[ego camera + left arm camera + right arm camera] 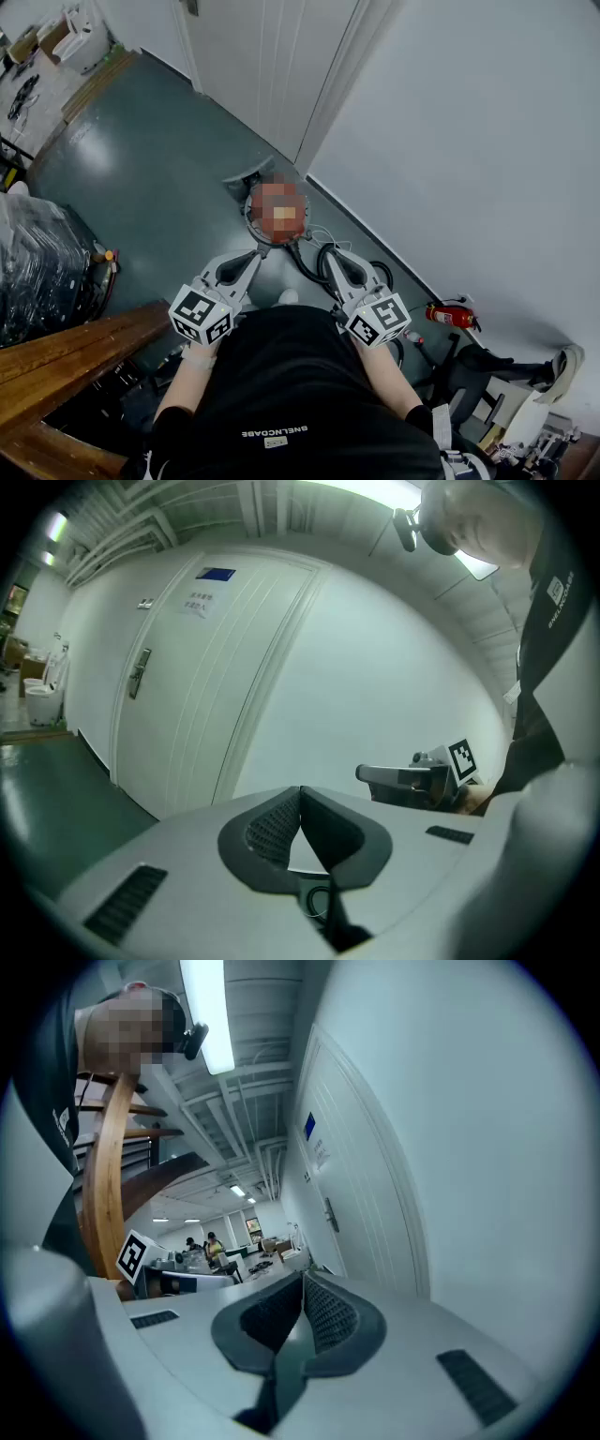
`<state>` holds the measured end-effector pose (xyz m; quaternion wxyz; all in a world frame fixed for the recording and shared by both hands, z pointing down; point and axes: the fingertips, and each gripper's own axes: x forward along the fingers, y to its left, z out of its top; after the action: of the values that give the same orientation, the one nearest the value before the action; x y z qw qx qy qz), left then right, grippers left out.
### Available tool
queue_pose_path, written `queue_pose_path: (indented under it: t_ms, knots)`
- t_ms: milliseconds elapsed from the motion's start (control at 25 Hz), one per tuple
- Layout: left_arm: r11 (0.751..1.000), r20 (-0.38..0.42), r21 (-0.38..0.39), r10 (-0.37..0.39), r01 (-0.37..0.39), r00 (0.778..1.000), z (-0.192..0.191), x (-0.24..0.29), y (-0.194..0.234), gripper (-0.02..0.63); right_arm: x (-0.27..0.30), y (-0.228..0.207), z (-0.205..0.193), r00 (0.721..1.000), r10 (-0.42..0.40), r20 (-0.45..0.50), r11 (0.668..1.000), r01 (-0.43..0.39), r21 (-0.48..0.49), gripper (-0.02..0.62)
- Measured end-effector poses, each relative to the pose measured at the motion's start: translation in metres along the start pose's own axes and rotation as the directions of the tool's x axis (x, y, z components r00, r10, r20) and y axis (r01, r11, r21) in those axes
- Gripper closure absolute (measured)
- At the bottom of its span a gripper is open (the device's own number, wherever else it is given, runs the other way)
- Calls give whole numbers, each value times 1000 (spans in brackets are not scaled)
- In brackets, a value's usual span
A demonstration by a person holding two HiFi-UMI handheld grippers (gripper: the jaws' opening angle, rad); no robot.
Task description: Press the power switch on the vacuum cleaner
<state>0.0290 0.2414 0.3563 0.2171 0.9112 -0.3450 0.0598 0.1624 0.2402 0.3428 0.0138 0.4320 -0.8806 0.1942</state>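
Note:
In the head view the vacuum cleaner (252, 222) is a round dark canister on the green floor by the white wall, its top covered by a mosaic patch. Its black hose (312, 266) curls toward me. Both grippers are held near my chest, above and short of the canister. My left gripper (260, 252) is shut and empty, and my right gripper (330, 256) is also shut and empty. The gripper views look level at the door and wall: the left gripper (300, 790) and right gripper (304, 1278) each show pads pressed together. The power switch is not visible.
A white door (272, 66) stands beyond the vacuum. A red fire extinguisher (451, 316) lies by the wall on the right. A wooden stair rail (66, 356) and black wrapped goods (37, 267) are on the left. Chair legs and clutter sit at bottom right.

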Motion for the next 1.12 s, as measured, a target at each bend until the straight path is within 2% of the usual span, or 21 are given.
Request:
queue_pose_path:
  t_ms: [520,880,1120]
  knots:
    - [1000,-14,8,8,-8,1000,-5,26,-22,592,-16,-19,6,999,43,14,999,-43,8,563]
    - [999,-61,30,29,-27,998,-21,49,-48,591,-40,-54,-6,998,49,25,997,-51,65,563]
    - [998,-80,17,57,-56,995,-27,53,-43,592,-39,-71,-13,999,49,17,994,-50,96,563]
